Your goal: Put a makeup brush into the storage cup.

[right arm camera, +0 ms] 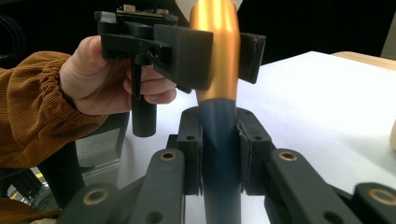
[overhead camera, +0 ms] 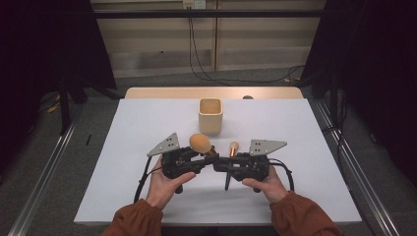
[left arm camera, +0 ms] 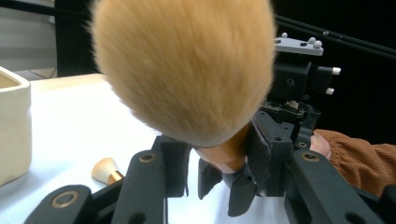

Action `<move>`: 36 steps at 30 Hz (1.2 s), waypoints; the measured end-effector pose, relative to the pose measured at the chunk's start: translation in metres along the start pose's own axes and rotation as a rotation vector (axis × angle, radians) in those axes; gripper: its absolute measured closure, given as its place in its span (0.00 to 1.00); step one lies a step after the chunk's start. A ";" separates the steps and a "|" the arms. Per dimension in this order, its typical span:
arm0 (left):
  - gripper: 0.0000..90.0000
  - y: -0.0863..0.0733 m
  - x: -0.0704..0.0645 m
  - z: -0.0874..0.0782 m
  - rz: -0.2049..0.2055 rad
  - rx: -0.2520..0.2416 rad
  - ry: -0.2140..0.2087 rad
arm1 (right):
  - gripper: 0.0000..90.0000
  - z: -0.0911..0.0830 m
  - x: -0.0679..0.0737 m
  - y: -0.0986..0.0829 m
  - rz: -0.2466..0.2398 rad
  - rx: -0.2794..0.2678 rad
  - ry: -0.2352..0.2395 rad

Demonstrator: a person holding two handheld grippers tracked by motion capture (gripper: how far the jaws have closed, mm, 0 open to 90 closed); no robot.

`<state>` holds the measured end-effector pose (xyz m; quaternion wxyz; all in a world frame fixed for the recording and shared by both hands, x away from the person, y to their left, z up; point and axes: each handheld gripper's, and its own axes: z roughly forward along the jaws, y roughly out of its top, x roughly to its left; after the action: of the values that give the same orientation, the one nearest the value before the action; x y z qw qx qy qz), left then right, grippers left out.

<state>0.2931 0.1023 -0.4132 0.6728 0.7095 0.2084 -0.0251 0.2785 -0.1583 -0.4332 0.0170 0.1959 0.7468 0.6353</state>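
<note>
Brush (overhead camera: 200, 143) — fluffy tan head, gold-and-dark handle — clenched by left gripper (overhead camera: 205, 156) and right gripper (overhead camera: 219, 163) fingers.

Left gripper (overhead camera: 204, 158), right gripper (overhead camera: 221, 162): black bodies, brass-ringed screws in the jaw links, grey three-cornered plates on top, black trailing cables. Person's sleeves (overhead camera: 305, 216): rust-orange ribbed cloth, gathered cuffs.

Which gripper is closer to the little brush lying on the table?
The right gripper. The little brush lies just beyond its jaws, while the left gripper sits farther off to the side. Both are shut on the big brush.
</note>
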 end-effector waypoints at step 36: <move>0.73 0.008 0.002 -0.009 0.031 0.062 0.116 | 0.14 -0.001 -0.002 0.002 0.032 0.034 -0.077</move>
<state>0.2952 0.1118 -0.4057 0.6375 0.7334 0.2352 0.0202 0.2802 -0.1594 -0.4318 0.0323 0.2324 0.7530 0.6148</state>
